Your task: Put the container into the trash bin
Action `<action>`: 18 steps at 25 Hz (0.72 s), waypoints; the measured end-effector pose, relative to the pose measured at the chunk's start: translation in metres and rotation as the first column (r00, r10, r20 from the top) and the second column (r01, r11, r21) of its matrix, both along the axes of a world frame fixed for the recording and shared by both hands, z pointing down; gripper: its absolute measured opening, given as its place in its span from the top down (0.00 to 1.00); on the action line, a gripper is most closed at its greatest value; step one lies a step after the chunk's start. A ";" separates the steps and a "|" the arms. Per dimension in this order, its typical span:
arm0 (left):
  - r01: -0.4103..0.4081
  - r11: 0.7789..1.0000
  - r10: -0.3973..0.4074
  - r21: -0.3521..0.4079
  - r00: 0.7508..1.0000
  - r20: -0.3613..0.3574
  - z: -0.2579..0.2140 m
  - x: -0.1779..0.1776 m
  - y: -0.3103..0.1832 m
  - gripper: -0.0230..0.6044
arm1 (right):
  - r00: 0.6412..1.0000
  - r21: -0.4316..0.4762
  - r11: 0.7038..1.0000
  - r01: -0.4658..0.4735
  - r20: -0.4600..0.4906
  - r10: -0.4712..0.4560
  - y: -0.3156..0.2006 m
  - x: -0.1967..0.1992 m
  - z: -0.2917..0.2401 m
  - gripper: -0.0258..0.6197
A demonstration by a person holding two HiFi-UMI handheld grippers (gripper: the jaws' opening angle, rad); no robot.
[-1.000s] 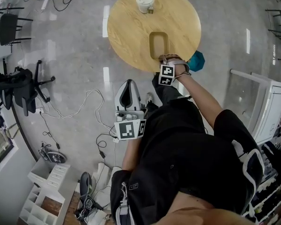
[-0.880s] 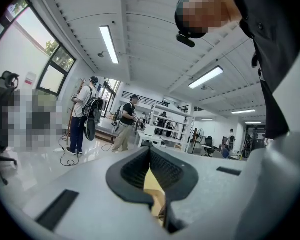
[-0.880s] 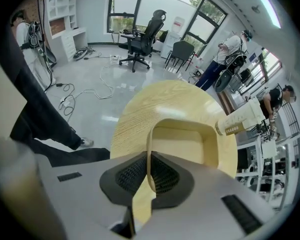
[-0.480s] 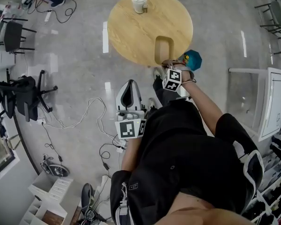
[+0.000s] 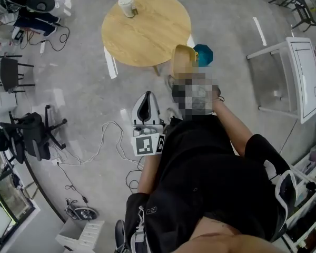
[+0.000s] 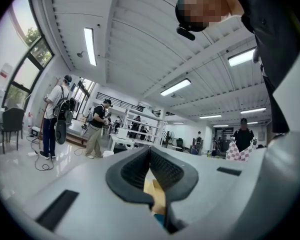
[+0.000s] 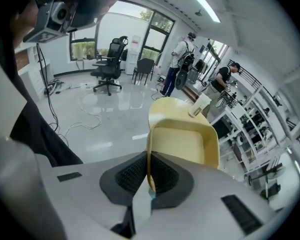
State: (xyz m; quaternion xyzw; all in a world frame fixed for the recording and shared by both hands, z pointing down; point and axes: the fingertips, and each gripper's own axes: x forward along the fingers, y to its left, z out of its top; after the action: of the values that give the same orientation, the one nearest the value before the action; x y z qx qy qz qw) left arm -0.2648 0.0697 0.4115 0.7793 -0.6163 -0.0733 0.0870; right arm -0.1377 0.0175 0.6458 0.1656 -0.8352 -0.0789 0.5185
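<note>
My right gripper [image 7: 149, 156] is shut on one wall of the yellow container [image 7: 185, 144], which it holds up in the air, tilted. In the head view the container [image 5: 182, 61] hangs just off the near edge of the round wooden table [image 5: 147, 30], beside the teal trash bin [image 5: 204, 54] on the floor. A mosaic patch covers the right gripper there. My left gripper [image 5: 146, 96] is held low in front of the person's body over the floor. Its pads [image 6: 140, 166] meet with nothing between them.
A white lidded cup [image 5: 127, 5] stands at the table's far edge. A white frame table [image 5: 300, 67] is at the right. Office chairs [image 5: 31, 136] and floor cables [image 5: 95, 136] lie to the left. Several people [image 6: 52, 114] stand across the room.
The right gripper has lifted the container off the tabletop and carried it past the table's near edge, up beside the teal bin. The left gripper has stayed shut in front of the body.
</note>
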 end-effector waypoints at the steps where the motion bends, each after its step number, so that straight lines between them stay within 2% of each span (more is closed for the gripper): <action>1: -0.023 1.000 0.023 -0.003 1.000 0.000 0.001 0.007 0.001 0.95 | 1.000 0.000 1.000 -0.023 0.007 0.023 0.005 0.008 -0.004 0.90; 6: -0.125 0.992 0.125 -0.011 0.992 -0.009 0.001 0.051 -0.004 0.95 | 0.990 -0.019 0.990 -0.137 0.025 0.137 0.027 0.058 -0.014 0.90; 12: -0.228 0.973 0.228 -0.022 0.974 -0.018 0.005 0.105 -0.016 0.95 | 0.965 -0.047 0.965 -0.258 0.023 0.259 0.039 0.119 -0.011 0.90; 18: -0.274 0.961 0.274 -0.022 0.962 0.003 0.002 0.161 -0.038 0.95 | 0.943 -0.061 0.942 -0.329 0.040 0.332 0.038 0.179 -0.011 0.90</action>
State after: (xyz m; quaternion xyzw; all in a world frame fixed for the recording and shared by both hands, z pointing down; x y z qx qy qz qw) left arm -0.1037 0.0314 0.4136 0.8564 -0.5034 -0.0515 0.1028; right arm 0.0415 0.0554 0.6346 0.2912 -0.8100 0.0357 0.5078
